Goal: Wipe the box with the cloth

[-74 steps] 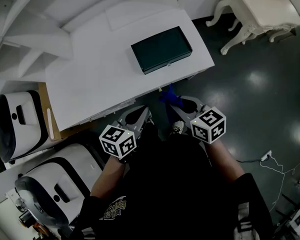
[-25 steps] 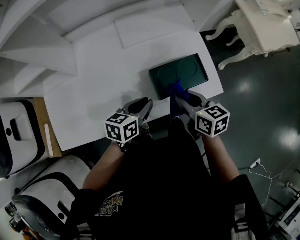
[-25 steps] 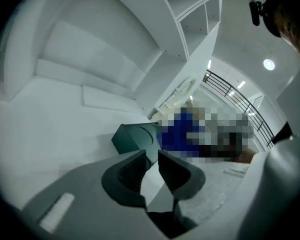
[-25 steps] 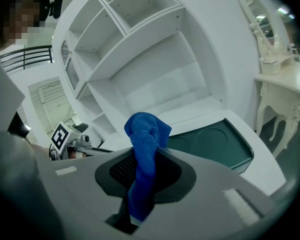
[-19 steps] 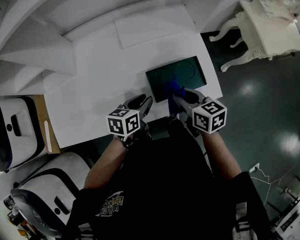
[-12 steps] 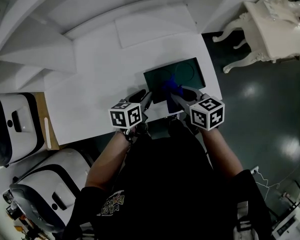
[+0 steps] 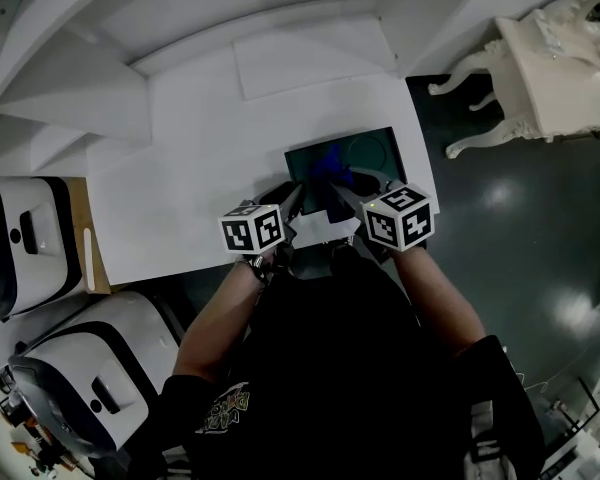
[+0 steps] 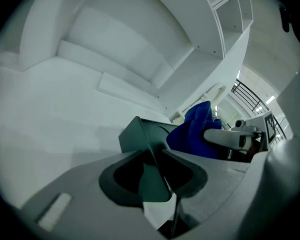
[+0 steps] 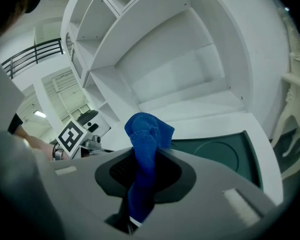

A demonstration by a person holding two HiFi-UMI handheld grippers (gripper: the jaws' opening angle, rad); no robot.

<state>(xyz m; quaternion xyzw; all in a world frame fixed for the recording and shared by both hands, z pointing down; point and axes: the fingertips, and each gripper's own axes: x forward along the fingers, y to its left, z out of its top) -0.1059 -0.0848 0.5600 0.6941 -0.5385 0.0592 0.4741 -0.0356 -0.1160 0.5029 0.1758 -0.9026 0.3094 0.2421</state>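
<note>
The dark green box (image 7: 368, 152) lay at the near right edge of the white table (image 7: 190, 168); the left gripper (image 7: 292, 197) was pinched shut on the box's near left rim; the right gripper (image 7: 341, 190) clamped the blue cloth (image 7: 329, 169), which was bunched over the box's near part.

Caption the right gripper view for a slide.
Right gripper shut on the blue cloth, dark green box just ahead on the white table.
</note>
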